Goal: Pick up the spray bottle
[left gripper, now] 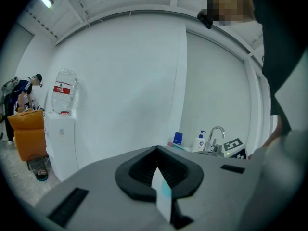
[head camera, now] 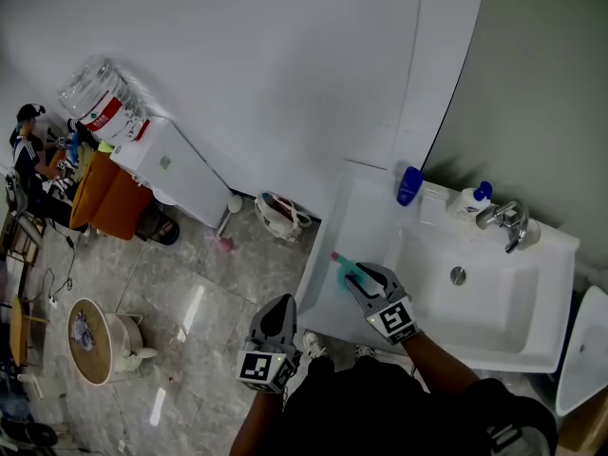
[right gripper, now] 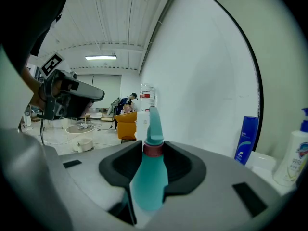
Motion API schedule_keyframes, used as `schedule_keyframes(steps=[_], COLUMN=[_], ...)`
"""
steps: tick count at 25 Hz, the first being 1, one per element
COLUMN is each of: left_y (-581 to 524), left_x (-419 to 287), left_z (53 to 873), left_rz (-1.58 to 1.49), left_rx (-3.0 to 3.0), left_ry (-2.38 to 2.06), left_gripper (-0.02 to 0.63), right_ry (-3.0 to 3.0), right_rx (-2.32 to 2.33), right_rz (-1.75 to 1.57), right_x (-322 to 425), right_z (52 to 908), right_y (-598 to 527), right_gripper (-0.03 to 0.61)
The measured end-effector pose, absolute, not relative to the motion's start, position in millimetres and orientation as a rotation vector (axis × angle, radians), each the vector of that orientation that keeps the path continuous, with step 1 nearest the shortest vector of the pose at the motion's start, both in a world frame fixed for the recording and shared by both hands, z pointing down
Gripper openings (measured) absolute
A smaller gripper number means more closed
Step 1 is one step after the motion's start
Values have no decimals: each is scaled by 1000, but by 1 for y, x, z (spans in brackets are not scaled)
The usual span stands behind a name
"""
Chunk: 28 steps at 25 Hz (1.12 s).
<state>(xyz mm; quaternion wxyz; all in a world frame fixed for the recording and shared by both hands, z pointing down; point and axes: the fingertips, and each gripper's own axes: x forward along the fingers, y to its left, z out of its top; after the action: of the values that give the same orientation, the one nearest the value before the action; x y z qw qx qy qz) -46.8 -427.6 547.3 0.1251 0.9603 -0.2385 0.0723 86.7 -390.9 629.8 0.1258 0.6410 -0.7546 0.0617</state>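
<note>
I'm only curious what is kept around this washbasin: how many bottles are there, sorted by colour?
Teal spray bottle: 1
Blue bottle: 1
White pump bottle: 1
Total: 3

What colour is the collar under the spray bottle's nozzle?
The collar is red, on a teal bottle; clearest in the right gripper view.

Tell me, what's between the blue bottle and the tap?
A white pump bottle with a blue top stands between the blue bottle and the tap, shown in the head view.
</note>
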Motion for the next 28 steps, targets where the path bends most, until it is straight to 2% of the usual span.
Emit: schedule_keyframes(steps=[15, 28], left_y=[-427, -426], left_x=[-46, -37], left_z=[542, 539], left_rz=[196, 191], left_rx=[2799, 2817], left_ry=[-668, -618], left_gripper=[-5, -5], right_ry=[-2213, -2250], right_rx=[1912, 2020], right_rz=[143, -46], right_x=[87, 91], right_z=[616, 538], right_y=[-391, -382], right_gripper=[127, 127])
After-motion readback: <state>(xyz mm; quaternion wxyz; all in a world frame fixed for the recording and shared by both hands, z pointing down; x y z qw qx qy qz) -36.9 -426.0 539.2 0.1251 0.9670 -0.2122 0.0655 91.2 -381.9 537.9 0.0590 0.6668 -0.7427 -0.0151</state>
